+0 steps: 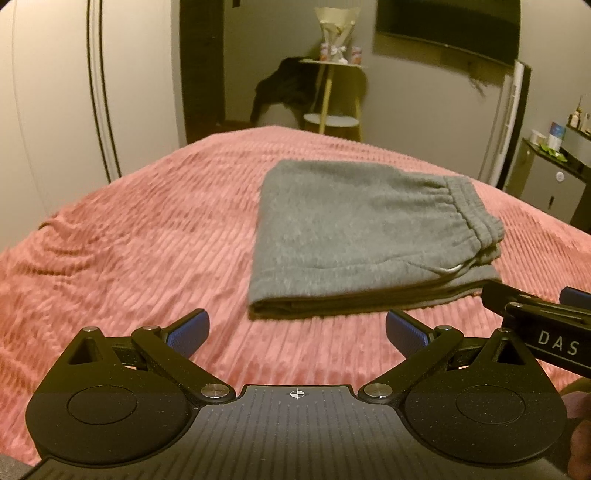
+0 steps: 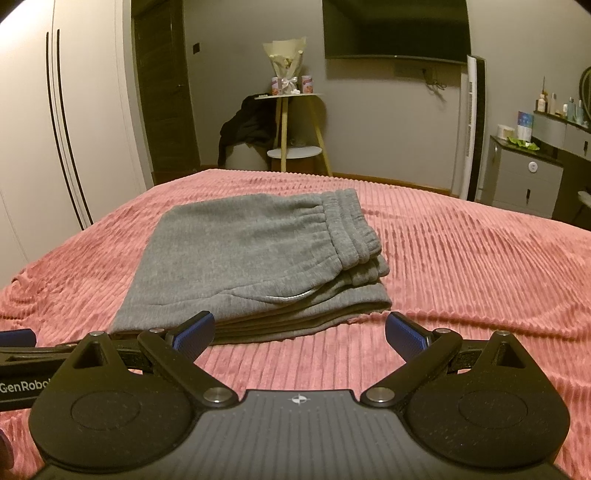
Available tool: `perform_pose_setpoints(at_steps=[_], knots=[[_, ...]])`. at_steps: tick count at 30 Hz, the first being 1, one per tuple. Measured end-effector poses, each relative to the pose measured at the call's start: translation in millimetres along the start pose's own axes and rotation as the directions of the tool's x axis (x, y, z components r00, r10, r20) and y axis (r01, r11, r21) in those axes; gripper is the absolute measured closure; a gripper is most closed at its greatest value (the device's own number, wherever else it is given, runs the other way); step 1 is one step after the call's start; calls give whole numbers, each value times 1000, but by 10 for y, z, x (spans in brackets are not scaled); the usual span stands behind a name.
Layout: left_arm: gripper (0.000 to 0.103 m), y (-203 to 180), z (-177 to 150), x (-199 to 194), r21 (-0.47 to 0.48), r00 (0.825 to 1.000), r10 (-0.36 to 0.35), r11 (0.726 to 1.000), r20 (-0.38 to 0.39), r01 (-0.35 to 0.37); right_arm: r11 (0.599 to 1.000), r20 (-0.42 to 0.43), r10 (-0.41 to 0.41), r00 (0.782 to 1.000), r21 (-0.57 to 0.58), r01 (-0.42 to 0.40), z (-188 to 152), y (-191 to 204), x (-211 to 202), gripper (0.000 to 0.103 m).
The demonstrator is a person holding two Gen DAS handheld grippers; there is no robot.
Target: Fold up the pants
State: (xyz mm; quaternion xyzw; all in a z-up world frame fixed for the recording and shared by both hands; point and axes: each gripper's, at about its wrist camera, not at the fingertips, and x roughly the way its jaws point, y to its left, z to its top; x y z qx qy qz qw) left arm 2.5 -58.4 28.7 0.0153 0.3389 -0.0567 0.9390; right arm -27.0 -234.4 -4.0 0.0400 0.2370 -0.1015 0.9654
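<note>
Grey pants (image 1: 354,236) (image 2: 255,258) lie folded in a flat stack on the pink ribbed bedspread (image 1: 147,240), elastic waistband on top at the right. My left gripper (image 1: 295,332) hovers open just short of the stack's near edge, nothing between its blue pads (image 1: 186,332). My right gripper (image 2: 299,332) is also open and empty, close to the stack's near right corner. The right gripper's body (image 1: 543,325) shows at the right edge of the left wrist view, and the left one (image 2: 22,365) shows at the left edge of the right wrist view.
The bedspread (image 2: 461,266) spreads wide around the pants. Beyond the bed stand a white wardrobe (image 2: 44,110), a small side table with a bouquet (image 2: 288,66), dark clothes over a stool (image 2: 243,129), a wall TV (image 2: 395,29) and a dresser (image 2: 524,177).
</note>
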Motion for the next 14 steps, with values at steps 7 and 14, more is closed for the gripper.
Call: perform_pose_setpoints(at_steps=[7,14], knots=[[0,-11,0,10,5,1000,5,1000,-8,-5,1000,-2,-6,1000,6,6,2,-10,-2,4],[0,-15,-6,15,12,1000,6,1000,-11,-6,1000,-4,-12,1000,12,12,-4,-24,-1,4]])
